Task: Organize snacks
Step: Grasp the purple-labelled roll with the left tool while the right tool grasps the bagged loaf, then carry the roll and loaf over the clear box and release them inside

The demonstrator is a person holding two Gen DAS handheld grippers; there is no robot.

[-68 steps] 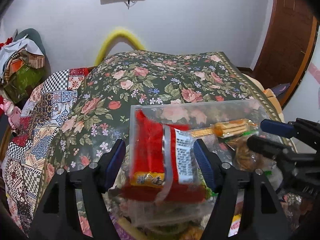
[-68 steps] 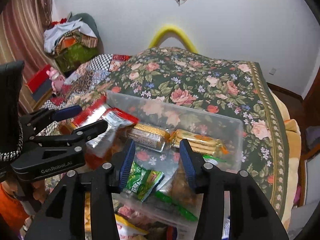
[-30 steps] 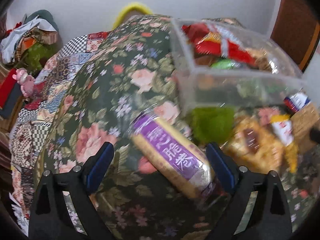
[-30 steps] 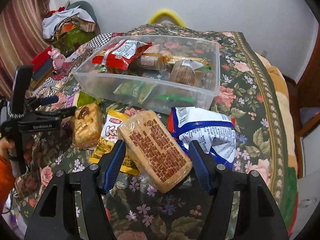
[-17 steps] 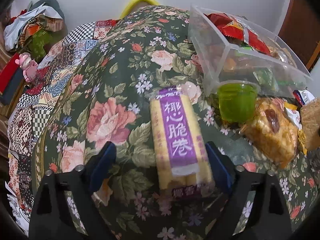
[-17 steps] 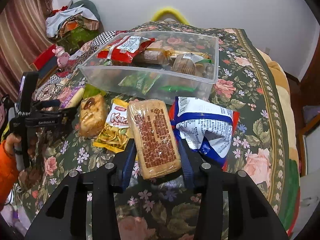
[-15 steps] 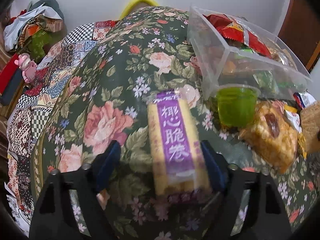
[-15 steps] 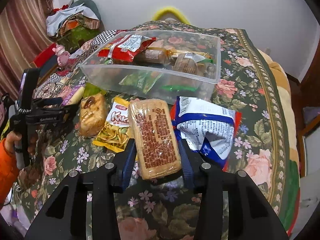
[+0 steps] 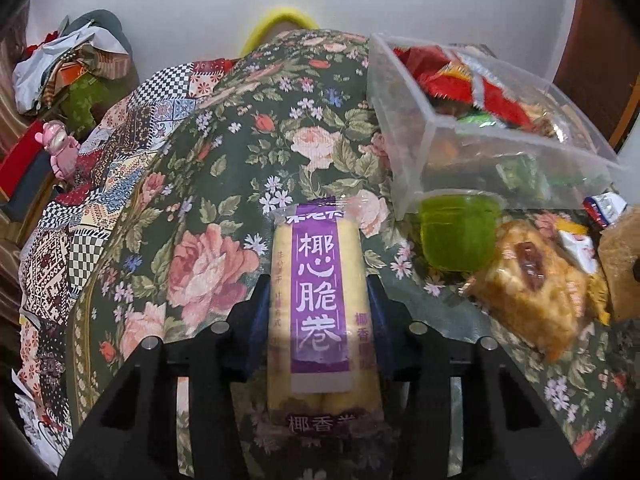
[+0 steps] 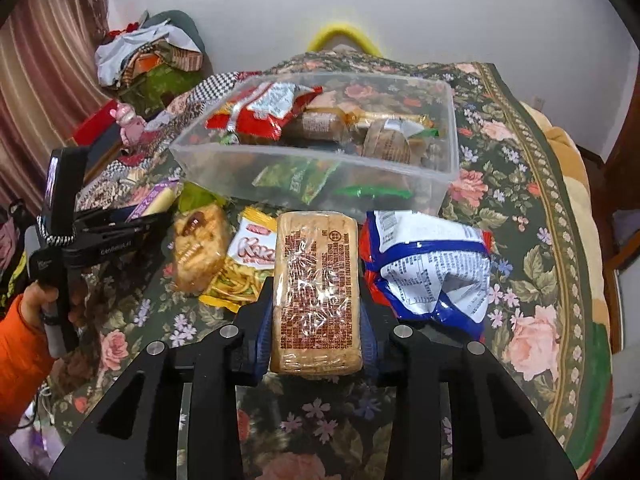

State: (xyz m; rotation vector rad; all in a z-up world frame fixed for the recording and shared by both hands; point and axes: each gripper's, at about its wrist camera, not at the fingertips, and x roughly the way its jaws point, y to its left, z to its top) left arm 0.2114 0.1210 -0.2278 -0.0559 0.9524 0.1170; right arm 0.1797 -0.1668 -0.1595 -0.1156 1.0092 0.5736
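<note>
Floral cloth (image 10: 520, 208) covers the table, where the left gripper (image 9: 318, 312) has just been closing and now pinches a purple-labelled roll pack (image 9: 320, 300) at the left. Further right lie a green jelly cup (image 9: 456, 232), a pastry (image 10: 198, 248) and a yellow chip packet (image 10: 244, 268); then the right gripper (image 10: 316, 320), also just closing, clamps a brown biscuit pack (image 10: 316, 288) beside a blue-and-white bag (image 10: 428, 264). Behind them the clear bin (image 10: 320, 168) already holds several snacks, so I judge the job partly done, with six items left outside.

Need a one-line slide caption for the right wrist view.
Right tool clamps a brown biscuit pack on the floral cloth, clear snack bin behind.
</note>
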